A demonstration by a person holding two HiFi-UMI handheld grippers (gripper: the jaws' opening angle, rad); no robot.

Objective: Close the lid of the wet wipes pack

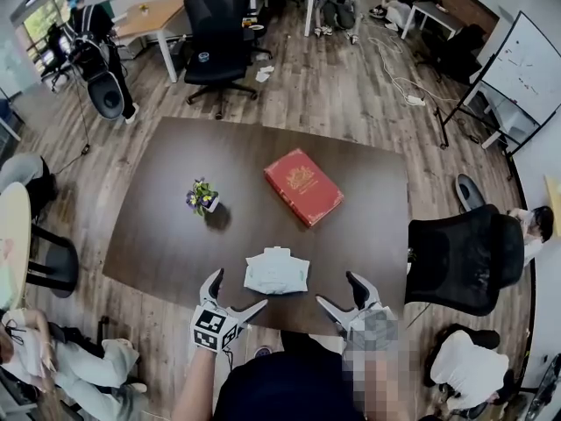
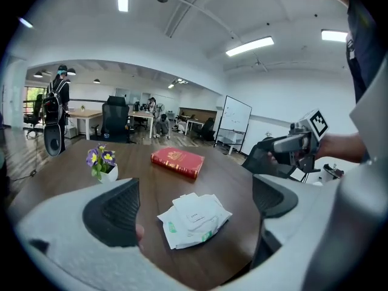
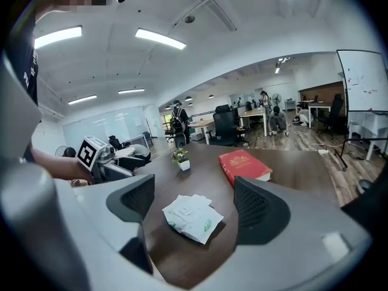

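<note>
The wet wipes pack (image 1: 276, 271) is a white, crumpled soft pack with green marks. It lies on the dark wooden table (image 1: 175, 235) close to the near edge. A white flap with a small label (image 2: 195, 214) shows on its top; I cannot tell whether it lies flat. My left gripper (image 1: 235, 293) hovers at the table edge, left of the pack and apart from it, jaws open and empty. To the pack's right, my right gripper (image 1: 342, 295) also stands open and empty. Both gripper views frame the pack (image 3: 192, 218) between wide-open pads (image 3: 257, 208).
A red book (image 1: 303, 186) lies beyond the pack towards the far right. A small white pot of purple and yellow flowers (image 1: 203, 198) stands at the left. A black office chair (image 1: 460, 257) is at the table's right side. People sit around the room.
</note>
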